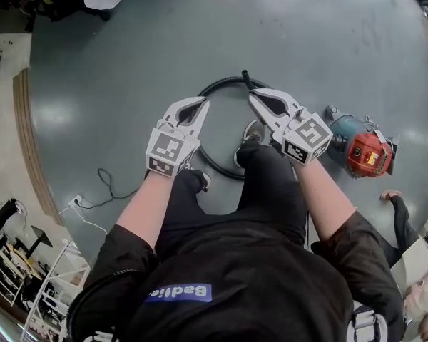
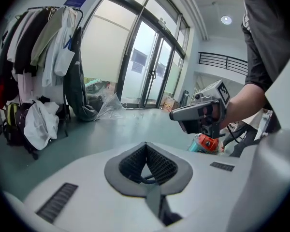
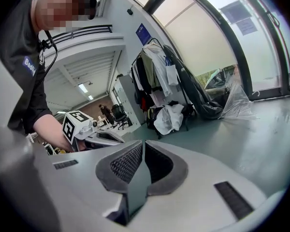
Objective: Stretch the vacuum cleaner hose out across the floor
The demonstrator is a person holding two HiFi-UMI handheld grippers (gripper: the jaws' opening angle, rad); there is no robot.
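Note:
A black vacuum hose (image 1: pixel 215 85) lies coiled in a loop on the grey floor in the head view, its nozzle end (image 1: pixel 247 78) sticking up at the far side. The red and teal vacuum cleaner (image 1: pixel 358 148) sits on the floor at the right, also seen as the vacuum cleaner (image 2: pixel 206 142) in the left gripper view. My left gripper (image 1: pixel 202 104) hangs above the loop's left part, shut and empty. My right gripper (image 1: pixel 253 100) is shut too, near the nozzle end but above it, holding nothing. A bit of hose (image 2: pixel 147 179) shows through the left gripper's (image 2: pixel 146 146) shut jaws.
A white cable and plug (image 1: pixel 78 204) lie on the floor at the left. A clothes rack (image 2: pixel 36 71) with coats and bags stands by glass doors (image 2: pixel 150 66). Another person's hand (image 1: pixel 391 195) shows at the right. My own feet (image 1: pixel 251 135) stand inside the hose loop.

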